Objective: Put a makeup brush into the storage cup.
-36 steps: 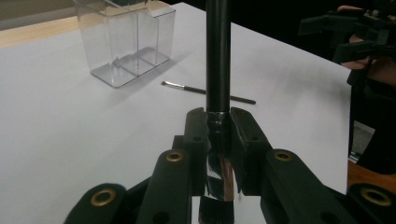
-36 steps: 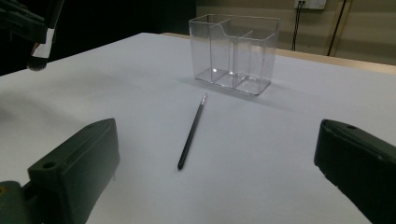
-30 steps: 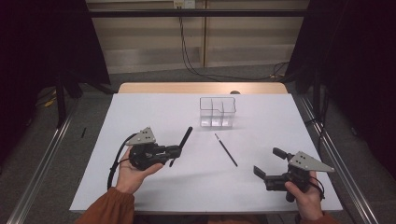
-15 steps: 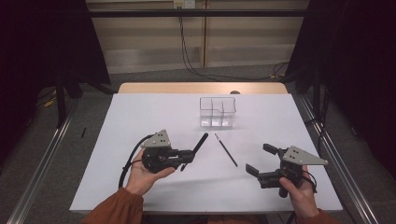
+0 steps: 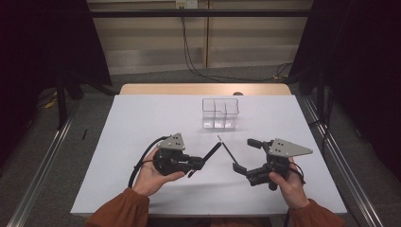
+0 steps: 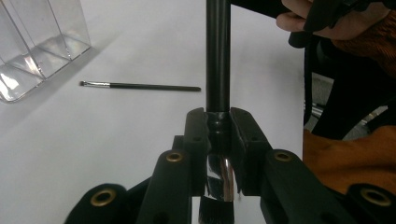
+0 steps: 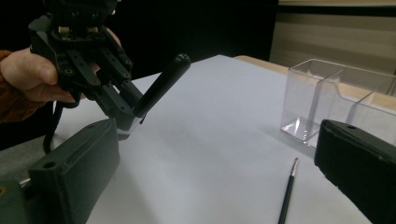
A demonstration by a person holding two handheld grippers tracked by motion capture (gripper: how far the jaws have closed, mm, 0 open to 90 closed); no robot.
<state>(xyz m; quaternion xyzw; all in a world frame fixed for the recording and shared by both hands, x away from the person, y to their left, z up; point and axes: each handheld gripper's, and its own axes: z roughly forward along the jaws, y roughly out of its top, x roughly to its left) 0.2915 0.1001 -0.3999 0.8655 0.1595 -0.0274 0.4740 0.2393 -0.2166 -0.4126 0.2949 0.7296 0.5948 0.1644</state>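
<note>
A: What's the setting?

B: A dark room with black drapes at the sides, and a white table (image 5: 142, 142) in the middle, with a strip of bare wood showing at its far edge.

A: Biggest thing on it?

B: A clear plastic organizer (image 5: 220, 113) with compartments, standing toward the far side.

A: And the hands?

B: The left gripper (image 5: 191, 164) is clamped on a thick black brush (image 5: 209, 152), jaws pinching it at the shiny metal ferrule; the handle juts up and away toward the organizer, off the table. The right gripper (image 5: 246, 155) hovers just to the right with its jaws spread wide and nothing between them.

A: Anything smaller?

B: A thin black brush (image 5: 228, 150) lies flat on the table between the two grippers, its tip pointing toward the organizer, near it but apart.
</note>
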